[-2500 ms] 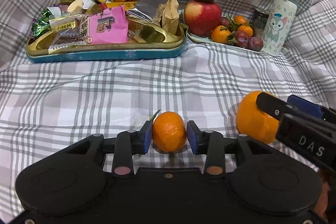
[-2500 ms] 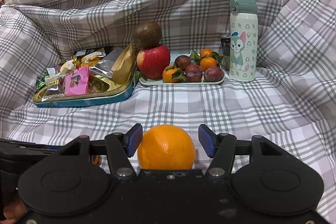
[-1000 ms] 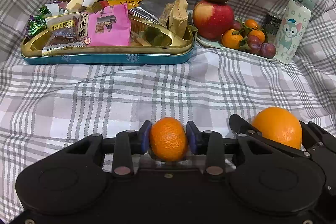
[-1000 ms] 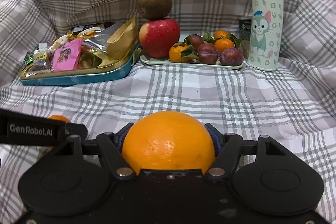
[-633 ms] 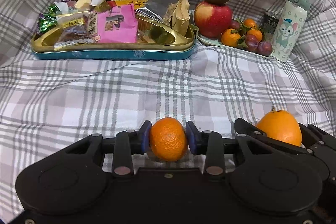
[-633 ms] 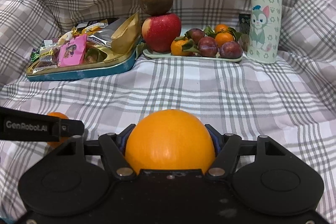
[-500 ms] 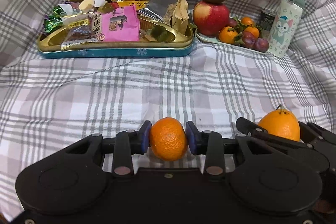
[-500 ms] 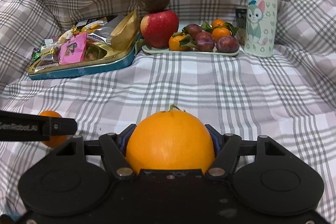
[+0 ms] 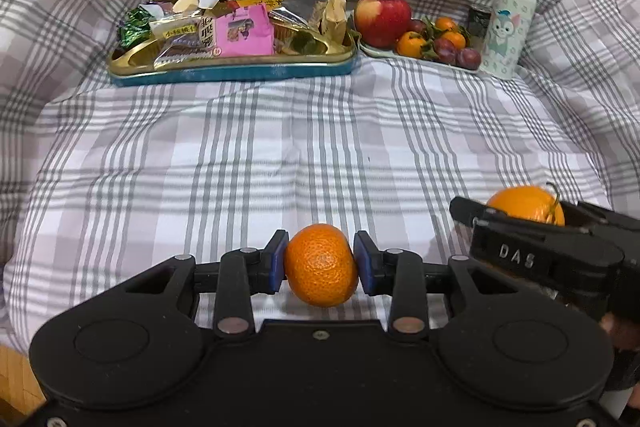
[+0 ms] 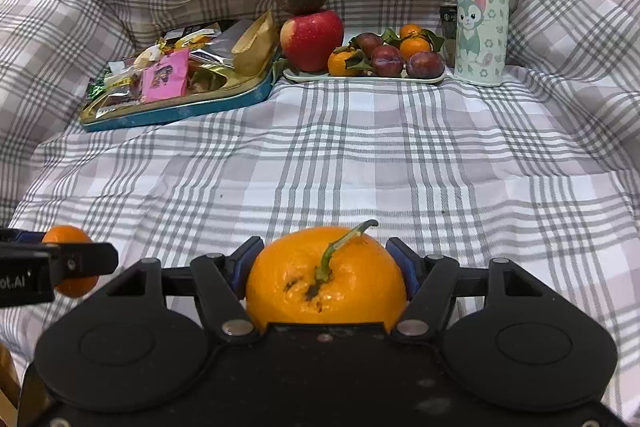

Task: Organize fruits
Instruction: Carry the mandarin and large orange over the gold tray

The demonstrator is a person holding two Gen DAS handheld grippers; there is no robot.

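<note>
Here, in the left wrist view, the left hand-held gripper (image 9: 320, 263) clamps a small mandarin (image 9: 321, 264) between its blue pads above the plaid cloth (image 9: 280, 155), with the fruit plate (image 9: 420, 57) (apple, plums, mandarins) far back beside the snack tin (image 9: 232, 71). In the right wrist view, the right hand-held gripper (image 10: 326, 267) grips a large orange (image 10: 326, 285), stem up, well short of the cat bottle (image 10: 481, 7).

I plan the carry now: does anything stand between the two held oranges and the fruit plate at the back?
Nothing visible does. Only bare plaid cloth lies between the mandarin, the large orange and the fruit plate, though the plate already looks crowded.
</note>
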